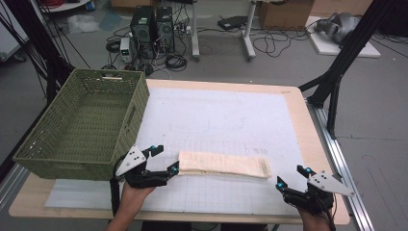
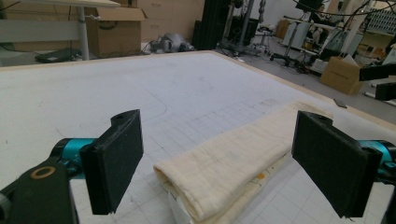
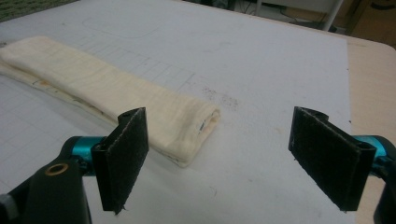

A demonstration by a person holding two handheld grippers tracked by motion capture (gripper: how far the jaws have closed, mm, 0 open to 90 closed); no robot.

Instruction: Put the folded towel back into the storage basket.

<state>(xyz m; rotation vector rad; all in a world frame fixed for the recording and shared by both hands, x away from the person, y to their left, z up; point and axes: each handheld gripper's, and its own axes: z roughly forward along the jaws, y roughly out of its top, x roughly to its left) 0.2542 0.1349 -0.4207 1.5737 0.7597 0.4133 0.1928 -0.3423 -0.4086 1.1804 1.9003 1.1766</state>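
A cream cloth [image 1: 223, 164] folded into a long strip lies on the white mat near the table's front. My left gripper [image 1: 164, 160] stands open at the strip's left end, its jaws wide on either side of that end [image 2: 224, 170] without touching it. My right gripper [image 1: 292, 175] is open too, low at the front right, a short way off the strip's right end [image 3: 187, 128]. Nothing sits between its fingers.
A green woven basket [image 1: 84, 122] stands on the table's left side, close behind my left gripper. The white gridded mat [image 1: 226, 115] covers most of the wooden table. Black frame legs [image 1: 337, 72] rise at the right, and computers and cables lie on the floor beyond.
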